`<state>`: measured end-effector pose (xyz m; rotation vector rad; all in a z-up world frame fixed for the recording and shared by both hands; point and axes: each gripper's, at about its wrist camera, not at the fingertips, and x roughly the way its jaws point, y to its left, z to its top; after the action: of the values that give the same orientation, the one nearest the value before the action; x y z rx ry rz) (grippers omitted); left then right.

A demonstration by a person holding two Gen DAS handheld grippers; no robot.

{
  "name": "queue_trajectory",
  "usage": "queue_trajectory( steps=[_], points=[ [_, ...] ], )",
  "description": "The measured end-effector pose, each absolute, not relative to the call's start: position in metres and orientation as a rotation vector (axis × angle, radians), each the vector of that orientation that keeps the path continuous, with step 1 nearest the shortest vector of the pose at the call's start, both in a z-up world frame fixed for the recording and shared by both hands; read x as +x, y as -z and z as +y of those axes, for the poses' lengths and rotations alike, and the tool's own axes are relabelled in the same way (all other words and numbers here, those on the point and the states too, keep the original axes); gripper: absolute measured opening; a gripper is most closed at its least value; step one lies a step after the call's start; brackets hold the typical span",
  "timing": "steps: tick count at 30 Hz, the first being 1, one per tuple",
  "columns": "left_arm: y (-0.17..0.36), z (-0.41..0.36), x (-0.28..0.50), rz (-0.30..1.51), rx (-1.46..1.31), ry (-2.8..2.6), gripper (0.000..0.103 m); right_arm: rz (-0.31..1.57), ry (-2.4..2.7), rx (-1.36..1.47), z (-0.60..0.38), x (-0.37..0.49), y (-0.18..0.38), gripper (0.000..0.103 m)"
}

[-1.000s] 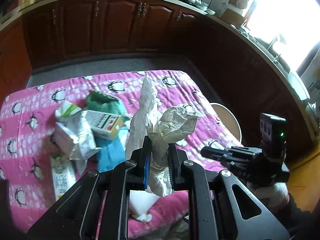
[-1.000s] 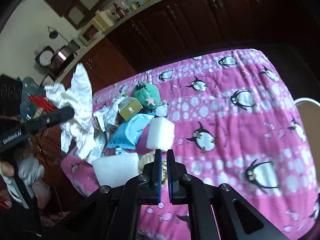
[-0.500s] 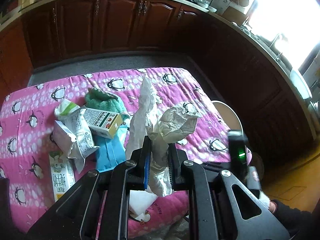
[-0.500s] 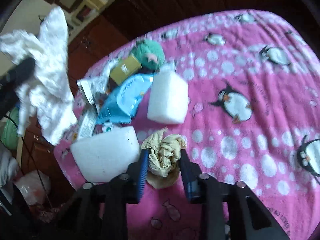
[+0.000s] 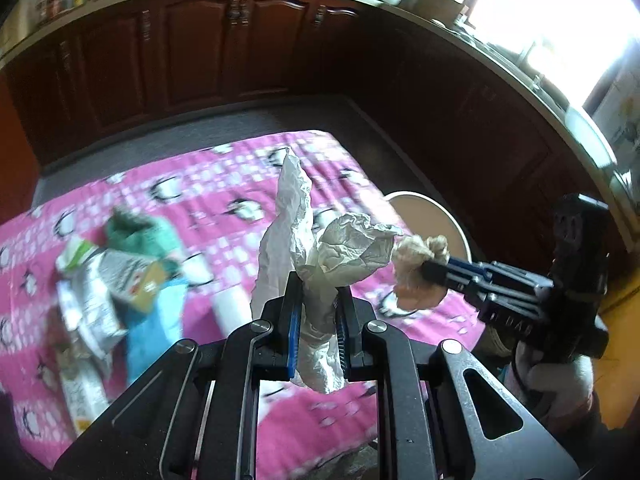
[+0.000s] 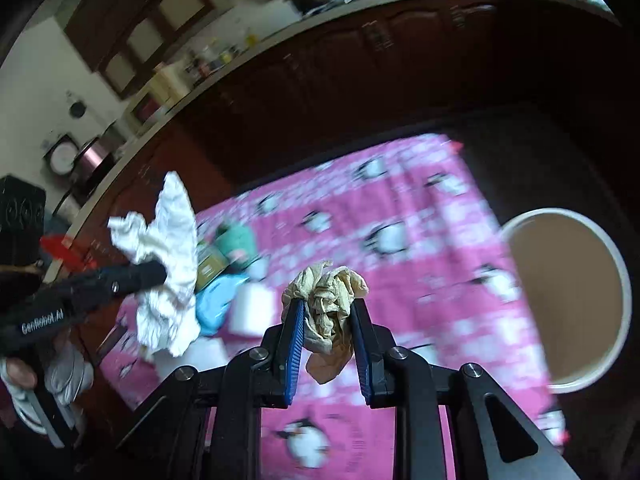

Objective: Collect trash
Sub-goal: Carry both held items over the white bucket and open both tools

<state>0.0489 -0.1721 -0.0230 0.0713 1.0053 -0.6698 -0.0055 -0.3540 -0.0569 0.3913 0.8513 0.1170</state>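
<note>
Left gripper (image 5: 316,332) is clamping the white crumpled paper (image 5: 296,232), jaws pinched together on its lower stalk; most of the sheet is flaring loose above the pads. Right gripper (image 6: 326,344) is clamped on the tan paper wad (image 6: 326,312), held clear above the pink penguin cloth (image 6: 420,240). Both pieces are airborne, off the desk.

Risks: the white paper is being held only by a thin twisted part, so a quick swing could be tearing it or letting it slip out. The two loads are sitting close together in the left wrist view, tan wad (image 5: 418,276) nearly touching the white paper, so they could snag. The round white-rimmed container (image 6: 568,304) beside the desk is probably the bin, hard to confirm; a release off its rim would be dropping trash on the floor.

Remaining litter pile (image 5: 116,280) (green cloth, carton, blue packet, wrappers) is motion-blurred, items hard to separate. White foam blocks are partly hidden behind the held paper. Bin depth is not showing, and its far side is being cut off by the frame edge.
</note>
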Motion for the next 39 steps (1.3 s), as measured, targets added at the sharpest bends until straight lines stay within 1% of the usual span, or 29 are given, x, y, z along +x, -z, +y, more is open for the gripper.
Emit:
queue_trajectory(
  steps=[8,15,22,23,24,25,26,27,28,29,30,35,39],
  points=[
    [0.039,-0.258,0.047,1.015,0.143,0.761,0.013,0.835,0.093,0.389,-0.430,-0.023,0.051,0.022],
    [0.058,-0.336,0.053,1.048,0.138,0.858,0.013,0.870,0.257,0.435,-0.492,-0.030,0.080,0.022],
    [0.078,-0.386,0.067,1.071,0.067,0.913,0.013,0.914,0.329,0.444,-0.517,-0.032,0.104,0.022],
    [0.083,-0.390,0.070,1.079,0.050,0.919,0.014,0.913,0.338,0.446,-0.518,-0.032,0.106,0.024],
    [0.089,-0.395,0.073,1.091,0.037,0.926,0.016,0.913,0.349,0.447,-0.520,-0.032,0.108,0.028],
    [0.093,-0.397,0.075,1.101,0.028,0.930,0.017,0.915,0.363,0.447,-0.522,-0.031,0.110,0.040],
    [0.097,-0.400,0.076,1.110,0.021,0.930,0.022,0.917,0.369,0.451,-0.523,-0.031,0.113,0.046],
    [0.104,-0.403,0.079,1.121,0.014,0.933,0.033,0.919,0.371,0.458,-0.525,-0.030,0.115,0.046],
    [0.108,-0.404,0.080,1.133,0.006,0.939,0.040,0.926,0.373,0.466,-0.526,-0.031,0.117,0.046],
    [0.112,-0.404,0.081,1.148,-0.006,0.948,0.054,0.929,0.375,0.469,-0.528,-0.031,0.118,0.046],
    [0.117,-0.404,0.082,1.168,-0.022,0.958,0.058,0.931,0.376,0.470,-0.530,-0.034,0.119,0.046],
    [0.120,-0.397,0.083,1.177,-0.005,0.938,0.058,0.937,0.387,0.489,-0.535,-0.040,0.120,0.046],
    [0.112,-0.381,0.081,1.123,0.048,0.891,0.058,0.941,0.390,0.495,-0.531,-0.040,0.121,0.047]
  ],
)
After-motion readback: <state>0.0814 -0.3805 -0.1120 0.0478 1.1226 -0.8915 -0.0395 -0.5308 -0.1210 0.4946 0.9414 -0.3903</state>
